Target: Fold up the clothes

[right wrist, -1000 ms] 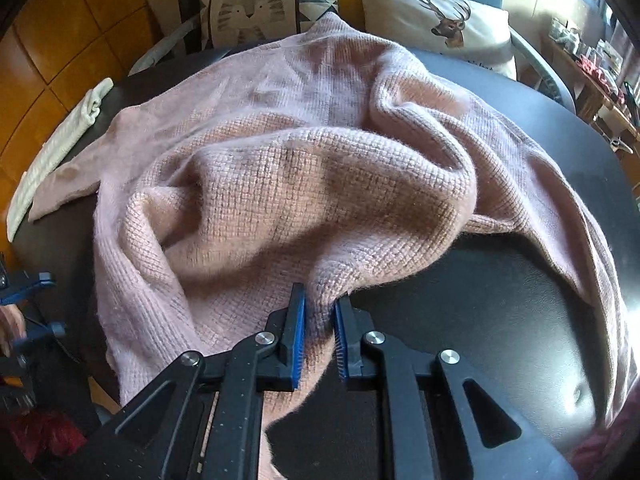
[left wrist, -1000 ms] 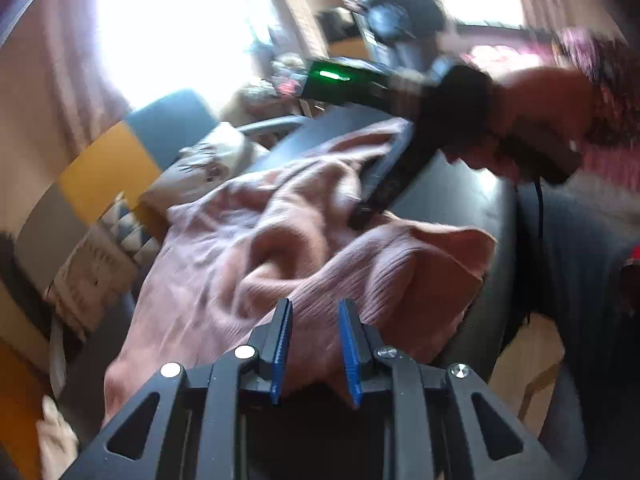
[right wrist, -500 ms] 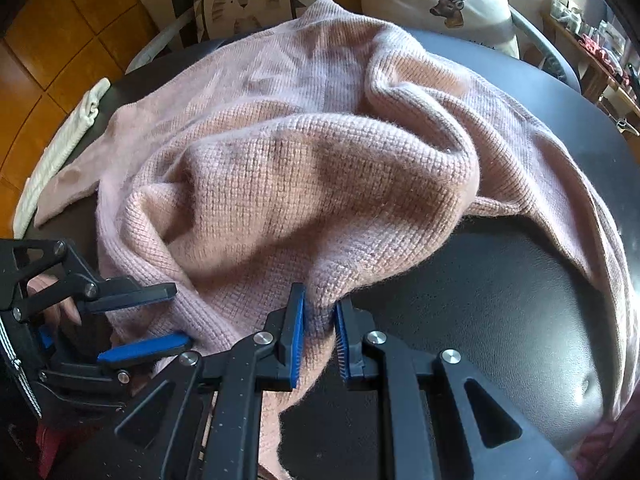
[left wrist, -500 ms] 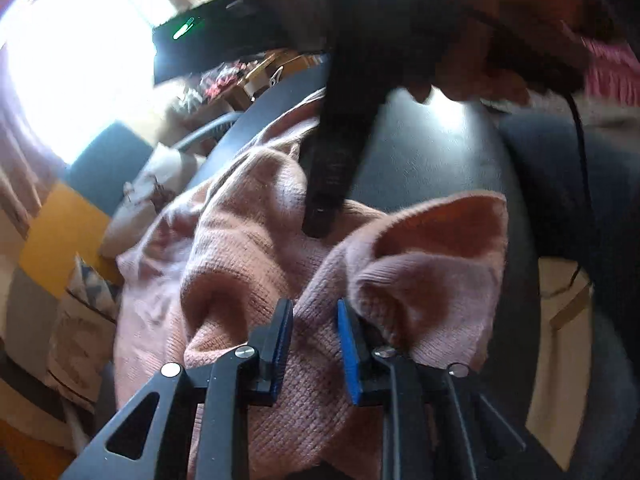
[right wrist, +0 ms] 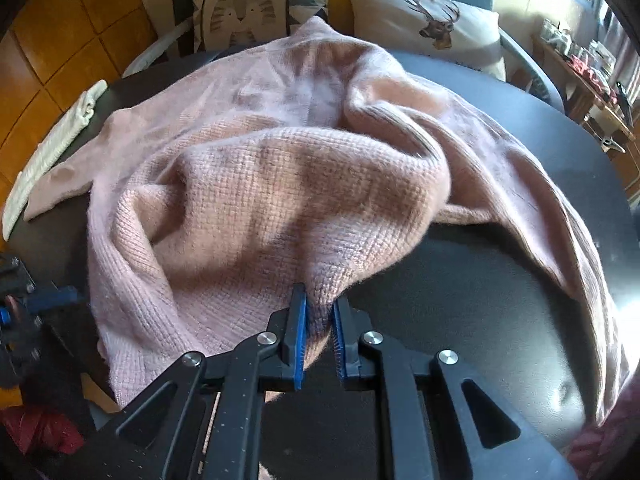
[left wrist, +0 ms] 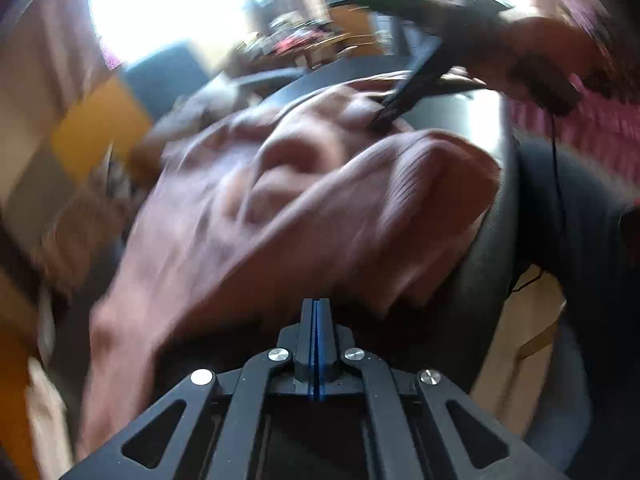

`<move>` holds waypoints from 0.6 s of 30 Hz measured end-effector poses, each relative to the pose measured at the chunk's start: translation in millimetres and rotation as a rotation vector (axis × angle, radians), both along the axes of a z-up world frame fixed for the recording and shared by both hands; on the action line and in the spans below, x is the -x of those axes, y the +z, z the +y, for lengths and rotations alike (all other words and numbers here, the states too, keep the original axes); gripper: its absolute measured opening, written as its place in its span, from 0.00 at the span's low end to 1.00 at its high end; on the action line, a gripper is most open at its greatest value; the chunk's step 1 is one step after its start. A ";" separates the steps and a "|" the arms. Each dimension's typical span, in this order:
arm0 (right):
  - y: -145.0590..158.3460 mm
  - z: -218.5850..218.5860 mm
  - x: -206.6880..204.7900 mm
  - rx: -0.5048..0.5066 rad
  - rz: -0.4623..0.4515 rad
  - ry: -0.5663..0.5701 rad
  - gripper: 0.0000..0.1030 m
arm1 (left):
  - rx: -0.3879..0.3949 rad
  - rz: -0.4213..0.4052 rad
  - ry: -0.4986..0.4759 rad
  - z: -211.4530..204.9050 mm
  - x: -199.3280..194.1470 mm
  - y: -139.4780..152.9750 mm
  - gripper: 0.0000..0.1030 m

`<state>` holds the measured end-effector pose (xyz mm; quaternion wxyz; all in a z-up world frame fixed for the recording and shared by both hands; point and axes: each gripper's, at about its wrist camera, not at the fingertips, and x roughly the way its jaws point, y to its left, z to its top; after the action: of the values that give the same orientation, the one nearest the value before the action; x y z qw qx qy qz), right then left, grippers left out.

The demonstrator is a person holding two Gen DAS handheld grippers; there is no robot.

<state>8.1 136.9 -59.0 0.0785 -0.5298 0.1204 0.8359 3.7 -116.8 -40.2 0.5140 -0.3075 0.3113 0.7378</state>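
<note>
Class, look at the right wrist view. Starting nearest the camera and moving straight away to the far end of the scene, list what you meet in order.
right gripper shut on the pink sweater's near edge → pink sweater heaped on the black table → tiger cushion behind the table's far edge.

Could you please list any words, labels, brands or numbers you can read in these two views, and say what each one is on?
None: no readable text in either view.
The two cushions behind the pink sweater carry animal pictures only, no lettering.
The shelf items at the right edge are too small to read.
The left wrist view is too blurred to read anything.
</note>
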 end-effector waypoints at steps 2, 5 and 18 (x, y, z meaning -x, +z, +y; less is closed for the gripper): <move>3.0 5.0 -3.8 0.063 0.015 -0.024 0.15 | -0.047 -0.146 0.104 -17.4 17.0 2.2 0.02; 11.6 -4.1 -8.7 0.030 0.035 -0.017 0.21 | -0.159 -0.361 0.254 -32.6 35.1 3.7 0.21; 14.8 -68.8 -18.8 0.083 0.020 0.176 0.63 | -0.432 -0.841 0.442 -19.0 51.0 -12.1 0.34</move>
<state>26.9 68.2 -44.2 -0.0184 -0.5328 0.1084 0.8390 -47.3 -135.8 -52.3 0.4782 -0.5226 -0.1535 0.6889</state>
